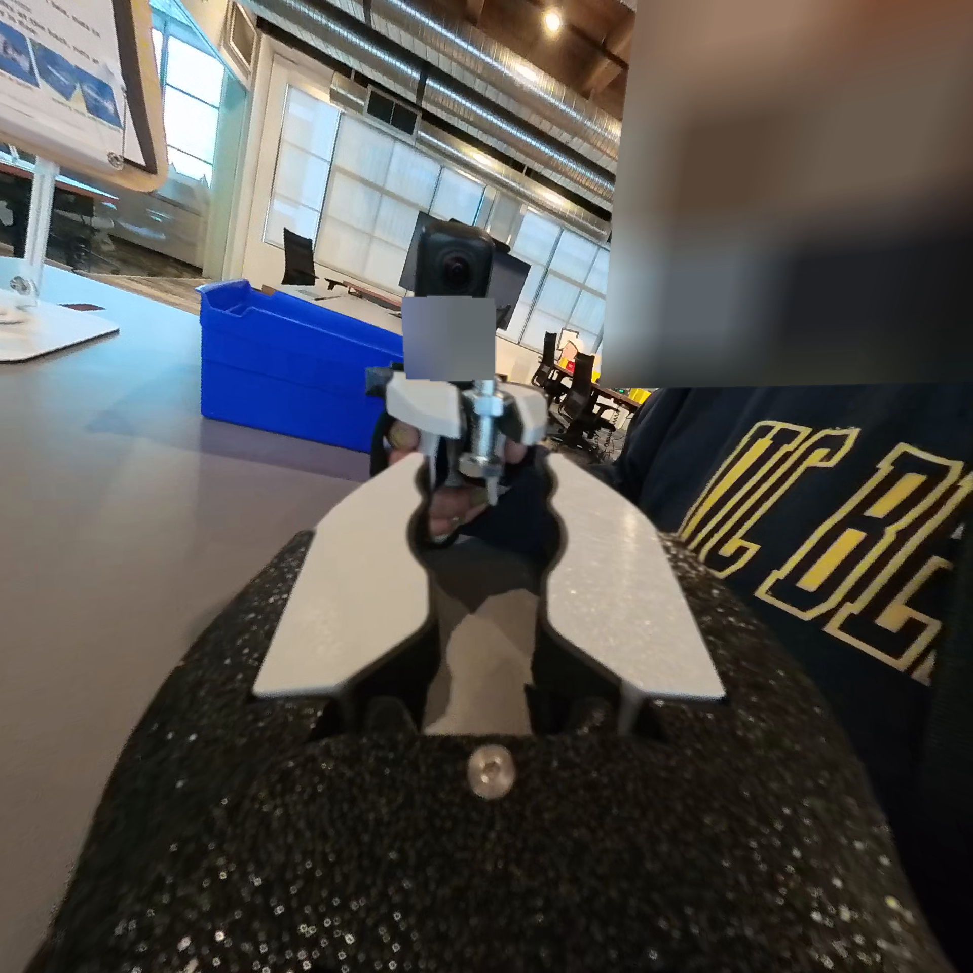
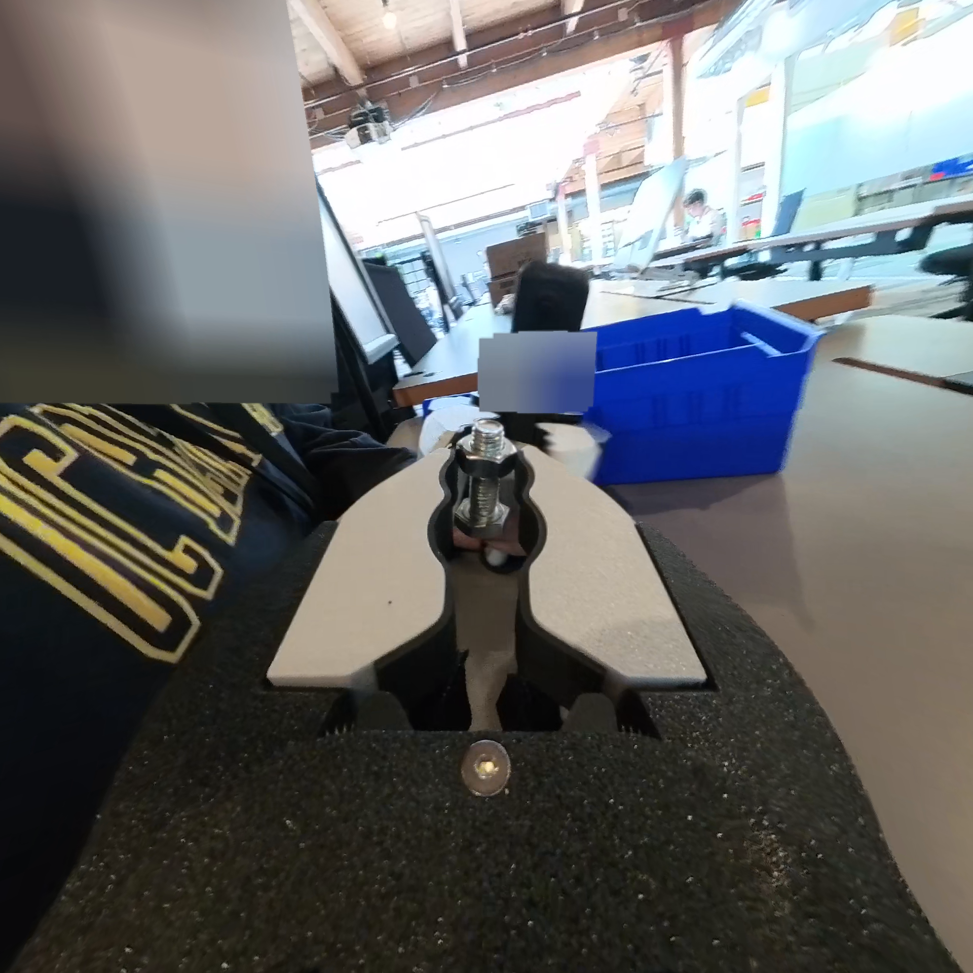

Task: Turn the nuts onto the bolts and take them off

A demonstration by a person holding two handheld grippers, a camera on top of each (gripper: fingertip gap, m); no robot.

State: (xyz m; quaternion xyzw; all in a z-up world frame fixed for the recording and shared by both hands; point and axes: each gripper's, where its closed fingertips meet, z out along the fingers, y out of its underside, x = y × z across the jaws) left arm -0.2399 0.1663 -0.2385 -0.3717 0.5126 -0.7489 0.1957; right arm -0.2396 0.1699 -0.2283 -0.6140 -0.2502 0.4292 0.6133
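Right gripper [image 2: 484,463] grips nut [image 2: 485,456], bolt [image 1: 485,429] upright

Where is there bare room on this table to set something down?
The table is bare in a wide stretch between the white stand base and the blue bin, and along the bin's near wall. It is crowded by the person's sweater, where the left tongs and right tongs meet around the bolt and nut.
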